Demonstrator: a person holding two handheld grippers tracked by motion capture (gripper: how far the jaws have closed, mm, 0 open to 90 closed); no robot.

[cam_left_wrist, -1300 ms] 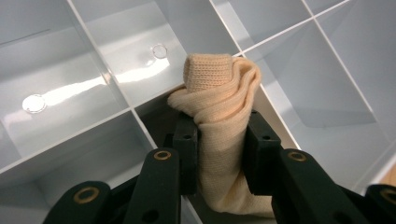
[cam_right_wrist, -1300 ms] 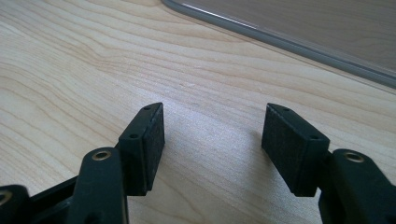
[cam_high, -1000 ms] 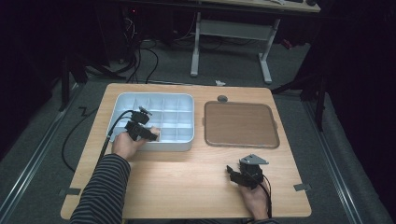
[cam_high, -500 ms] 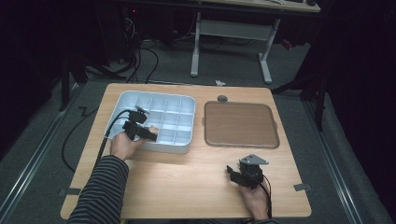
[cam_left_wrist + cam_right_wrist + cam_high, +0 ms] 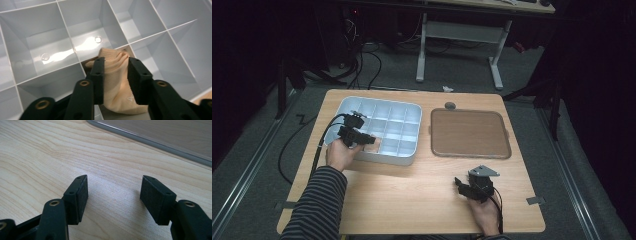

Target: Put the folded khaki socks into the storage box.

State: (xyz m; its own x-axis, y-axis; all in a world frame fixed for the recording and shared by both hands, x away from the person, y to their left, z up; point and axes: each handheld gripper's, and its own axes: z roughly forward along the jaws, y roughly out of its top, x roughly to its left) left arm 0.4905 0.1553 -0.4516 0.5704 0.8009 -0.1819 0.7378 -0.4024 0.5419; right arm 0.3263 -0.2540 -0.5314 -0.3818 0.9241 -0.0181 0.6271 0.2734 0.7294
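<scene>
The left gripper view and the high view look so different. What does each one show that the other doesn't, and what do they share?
Left gripper view: the beige sock seen close, pinched between the left claw's black pads; two round marks on the compartment floors.
High view: the brown tray, the wooden table, the right claw resting open, a striped sleeve, cables on the floor.
Both: the grey divided box, with the left claw over its near edge.

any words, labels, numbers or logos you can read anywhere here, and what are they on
No readable text on any surface.
Beige sock in the left gripper: a faint pale mark near its lower edge, too blurred to read.
Divided tray, brown tray, table and right gripper: no words, numbers or logos to be seen.
</scene>
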